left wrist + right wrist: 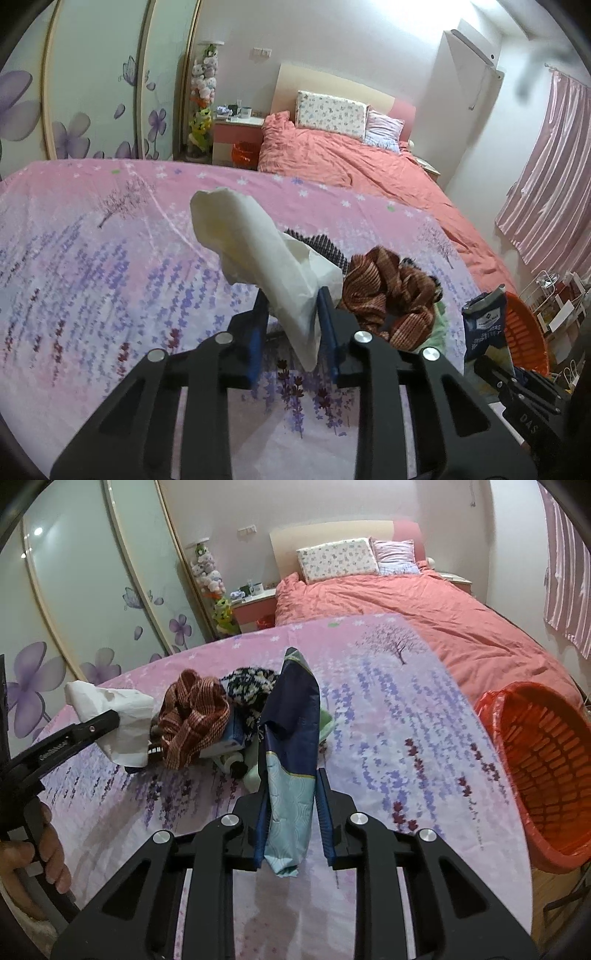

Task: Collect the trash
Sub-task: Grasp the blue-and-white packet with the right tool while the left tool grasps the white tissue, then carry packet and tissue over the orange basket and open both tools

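Right now I have both tongs loaded. Left tongs [291, 317] are clamped on a crumpled white tissue [255, 254]; right tongs [291, 805] are clamped on an empty snack bag [291, 746], dark blue above, pale blue below. Both pieces hang in the air above the desk [92, 266], which is covered in a pink flowered sheet.

Handling, as I judge it: the tissue is very light, soft and limp, with no stiffness to speak of. It will flop and could tear or slip if pinched only at a loose edge. The grip sits low on the wad, where the paper is bunched thickest; that looks like the right place. The snack bag seems like light, slick, crinkly film. It should keep some shape but may slide between the pads, so I would hold it across the flattened body, as now, not by a corner.

Orientation: the tissue's long axis runs up and away from the jaws, leaning left, with a short tail hanging below. The bag stands roughly upright, its long axis vertical, dark end up and tipped slightly away from me.

The orange basket [543, 771] sits at the desk's right edge, near the right tongs. A heap of clothes [199, 716] lies between the two tongs; I don't count it as trash.
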{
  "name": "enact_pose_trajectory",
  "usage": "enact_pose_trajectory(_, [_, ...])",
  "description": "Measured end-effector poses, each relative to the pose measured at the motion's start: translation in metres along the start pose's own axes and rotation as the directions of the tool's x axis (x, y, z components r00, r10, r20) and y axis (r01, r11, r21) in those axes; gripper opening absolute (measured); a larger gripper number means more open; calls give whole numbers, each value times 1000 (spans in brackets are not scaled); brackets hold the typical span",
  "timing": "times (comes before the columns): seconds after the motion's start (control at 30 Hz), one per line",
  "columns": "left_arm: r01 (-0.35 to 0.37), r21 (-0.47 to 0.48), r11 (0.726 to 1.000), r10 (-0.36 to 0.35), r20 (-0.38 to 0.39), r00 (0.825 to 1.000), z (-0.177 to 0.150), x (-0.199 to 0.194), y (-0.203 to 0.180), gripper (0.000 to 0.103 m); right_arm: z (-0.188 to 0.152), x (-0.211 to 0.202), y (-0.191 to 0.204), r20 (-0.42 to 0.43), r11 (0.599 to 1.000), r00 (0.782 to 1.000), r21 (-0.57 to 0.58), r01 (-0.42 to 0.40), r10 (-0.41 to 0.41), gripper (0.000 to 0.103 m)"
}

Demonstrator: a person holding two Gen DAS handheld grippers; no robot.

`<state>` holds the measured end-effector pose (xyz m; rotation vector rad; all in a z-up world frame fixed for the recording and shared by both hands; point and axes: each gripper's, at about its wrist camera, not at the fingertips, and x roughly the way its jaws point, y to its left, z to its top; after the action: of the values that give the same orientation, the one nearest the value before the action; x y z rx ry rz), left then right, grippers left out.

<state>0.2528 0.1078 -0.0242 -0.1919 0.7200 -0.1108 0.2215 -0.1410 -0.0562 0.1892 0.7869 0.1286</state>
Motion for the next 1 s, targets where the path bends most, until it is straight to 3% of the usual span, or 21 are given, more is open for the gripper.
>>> enact_pose_trajectory(0.63, [33,128,991,-42,68,997,11,-59,-66,27,5,-62,-32,135,999,990,15,47,-48,23])
enact_pose_trajectory(1.0, [125,228,966,-139,46,989,-1,-64,-131,27,0,-87,-70,172,994,980,59,93,-102,23])
